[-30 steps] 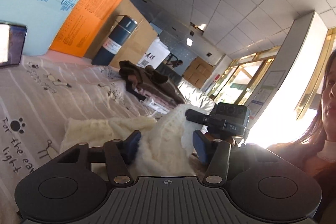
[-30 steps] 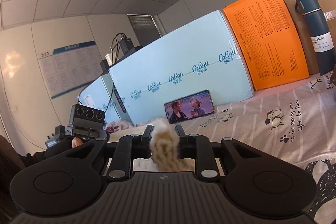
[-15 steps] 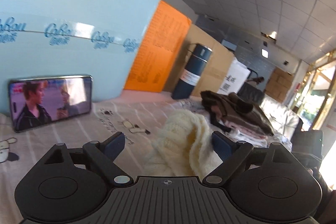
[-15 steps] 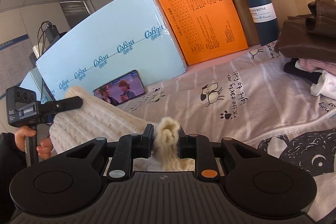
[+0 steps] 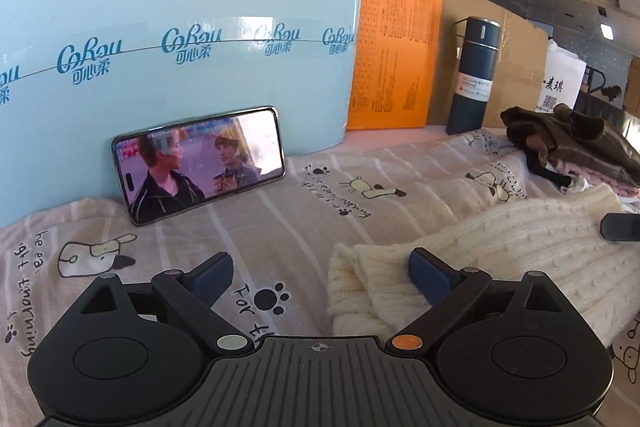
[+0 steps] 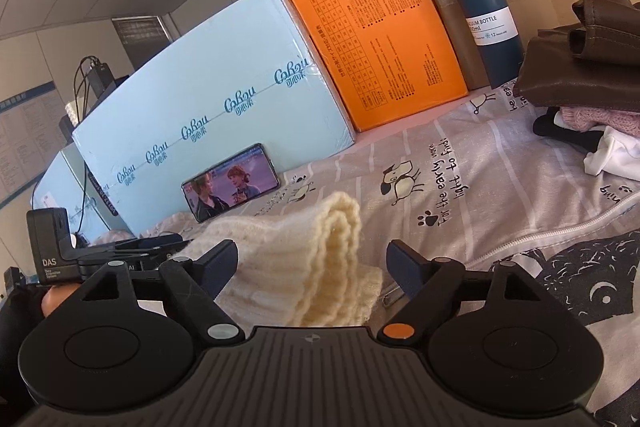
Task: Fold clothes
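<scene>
Plainly, the chief risk is that the cream knit sweater [image 6: 304, 259] slumps out of its fold now that nothing pins it: the stacked ribbed layers in the right wrist view stand up loosely on edge, and a brush from either set of fingers as they pull away could tip them over or drag the top layer off. The right gripper [image 6: 312, 263] has just been opening, and its jaws stand spread with the bundle between them, the pads seemingly clear of the knit. The left gripper [image 5: 320, 275] has likewise been opening wide; its right pad sits against the sweater's folded end at about 3 o'clock, while printed bedsheet [image 5: 280, 211] shows in the gap, so a careless withdrawal there could snag the loose weave. Both grippers point somewhat downward toward the bed. In the right view the left gripper sits at 9 o'clock, gripped by a hand [image 6: 56, 301]. The sweater lies on the sheet between them; a phone [image 5: 200, 163] leans at 11 o'clock, a pile of other clothes [image 6: 580, 87] at 2 o'clock.
</scene>
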Tool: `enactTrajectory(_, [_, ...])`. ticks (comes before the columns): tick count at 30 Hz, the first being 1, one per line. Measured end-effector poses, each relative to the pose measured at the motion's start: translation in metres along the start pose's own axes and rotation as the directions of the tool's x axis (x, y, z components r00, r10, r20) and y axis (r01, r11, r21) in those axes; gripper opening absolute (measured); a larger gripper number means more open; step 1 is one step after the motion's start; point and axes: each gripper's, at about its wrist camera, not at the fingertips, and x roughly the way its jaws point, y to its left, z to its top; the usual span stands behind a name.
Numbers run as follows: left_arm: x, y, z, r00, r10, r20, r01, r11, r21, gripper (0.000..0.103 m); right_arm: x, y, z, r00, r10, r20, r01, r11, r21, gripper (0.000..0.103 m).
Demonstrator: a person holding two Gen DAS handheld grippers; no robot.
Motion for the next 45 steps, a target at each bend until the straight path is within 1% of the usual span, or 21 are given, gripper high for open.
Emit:
enactTrajectory(2, [0.0, -0.004, -0.001, 1.0, 0.023, -0.001, -0.023, 1.0, 0.01, 0.099, 0.008, 0.004, -0.003, 0.997, -0.061, -0.04, 0.06, 0.997, -0.039, 0.08])
enactTrajectory(5, [-0.001, -0.004, 0.0, 0.999, 0.039, 0.009, -0.039, 0.999, -0.004, 0.101, 0.009, 0.004, -0.004, 0.996, -0.072, -0.046, 0.07, 0.997, -0.042, 0.081])
enactTrajectory(7, [-0.006, 0.0, 0.004, 1.0, 0.018, 0.012, -0.017, 0.997, -0.07, 0.1, 0.005, 0.001, -0.005, 0.998, -0.053, -0.035, 0.052, 0.998, -0.024, 0.081])
enactTrajectory(9, [-0.014, 0.009, 0.009, 0.999, -0.039, 0.009, 0.04, 0.982, -0.185, 0.1, 0.002, -0.002, -0.004, 0.999, -0.019, -0.027, 0.019, 1.0, 0.003, 0.082])
enactTrajectory(11, [-0.025, 0.018, 0.01, 0.994, -0.111, 0.014, 0.109, 0.942, -0.319, 0.101, -0.001, -0.004, -0.003, 0.999, 0.024, -0.023, -0.023, 0.999, 0.03, 0.082])
enactTrajectory(14, [-0.04, 0.024, 0.005, 0.986, -0.167, 0.012, 0.153, 0.875, -0.458, 0.101, -0.005, -0.006, 0.0, 0.996, 0.086, -0.016, -0.085, 0.994, 0.068, 0.09])
enactTrajectory(19, [-0.061, 0.024, -0.016, 0.982, -0.188, -0.021, 0.142, 0.808, -0.572, 0.101, -0.009, -0.016, 0.005, 0.99, 0.139, -0.027, -0.132, 0.976, 0.174, 0.097])
enactTrajectory(21, [-0.067, 0.025, -0.025, 0.976, -0.215, -0.022, 0.153, 0.763, -0.629, 0.101, -0.01, -0.019, 0.006, 0.991, 0.13, -0.036, -0.12, 0.971, 0.207, 0.097])
enactTrajectory(23, [-0.072, 0.027, -0.035, 0.967, -0.254, -0.018, 0.173, 0.708, -0.685, 0.101, -0.013, -0.021, 0.008, 0.991, 0.129, -0.04, -0.117, 0.967, 0.228, 0.097])
enactTrajectory(26, [-0.066, 0.025, -0.044, 0.943, -0.334, -0.014, 0.213, 0.633, -0.745, 0.101, -0.013, -0.023, 0.011, 0.983, 0.161, -0.084, -0.132, 0.952, 0.276, 0.098])
enactTrajectory(27, [-0.063, 0.023, -0.046, 0.934, -0.357, -0.019, 0.22, 0.615, -0.757, 0.101, -0.011, -0.025, 0.01, 0.979, 0.169, -0.111, -0.129, 0.945, 0.3, 0.098])
enactTrajectory(28, [-0.059, 0.019, -0.047, 0.93, -0.368, -0.027, 0.22, 0.612, -0.76, 0.101, -0.008, -0.025, 0.01, 0.975, 0.176, -0.138, -0.123, 0.938, 0.324, 0.098])
enactTrajectory(30, [-0.051, 0.012, -0.044, 0.928, -0.37, -0.04, 0.215, 0.622, -0.753, 0.102, -0.002, -0.026, 0.007, 0.964, 0.179, -0.195, -0.1, 0.929, 0.356, 0.098])
enactTrajectory(31, [-0.047, 0.009, -0.042, 0.929, -0.367, -0.039, 0.217, 0.629, -0.747, 0.103, 0.001, -0.025, 0.006, 0.959, 0.177, -0.219, -0.089, 0.928, 0.363, 0.098])
enactTrajectory(33, [-0.036, 0.005, -0.038, 0.928, -0.37, -0.036, 0.22, 0.625, -0.749, 0.103, 0.005, -0.021, 0.006, 0.954, 0.175, -0.242, -0.081, 0.932, 0.353, 0.098])
enactTrajectory(36, [-0.024, -0.004, -0.031, 0.94, -0.341, -0.036, 0.207, 0.647, -0.733, 0.103, 0.015, -0.012, 0.007, 0.944, 0.181, -0.276, -0.082, 0.939, 0.334, 0.099])
enactTrajectory(38, [-0.019, -0.009, -0.029, 0.945, -0.325, -0.019, 0.213, 0.662, -0.719, 0.103, 0.021, -0.007, 0.008, 0.944, 0.171, -0.283, -0.074, 0.944, 0.322, 0.1])
enactTrajectory(40, [-0.014, -0.014, -0.03, 0.944, -0.33, 0.015, 0.249, 0.679, -0.69, 0.103, 0.025, 0.0, 0.008, 0.945, 0.156, -0.287, -0.064, 0.95, 0.307, 0.1])
enactTrajectory(41, [-0.012, -0.018, -0.031, 0.948, -0.316, 0.034, 0.254, 0.691, -0.677, 0.102, 0.027, 0.002, 0.007, 0.947, 0.15, -0.285, -0.06, 0.952, 0.301, 0.1])
enactTrajectory(43, [-0.011, -0.027, -0.031, 0.964, -0.263, 0.041, 0.227, 0.731, -0.644, 0.101, 0.027, 0.006, 0.005, 0.95, 0.143, -0.276, -0.058, 0.954, 0.294, 0.099])
enactTrajectory(45, [-0.011, -0.034, -0.031, 0.975, -0.217, 0.044, 0.199, 0.775, -0.6, 0.091, 0.026, 0.01, 0.002, 0.954, 0.138, -0.267, -0.058, 0.956, 0.288, 0.091])
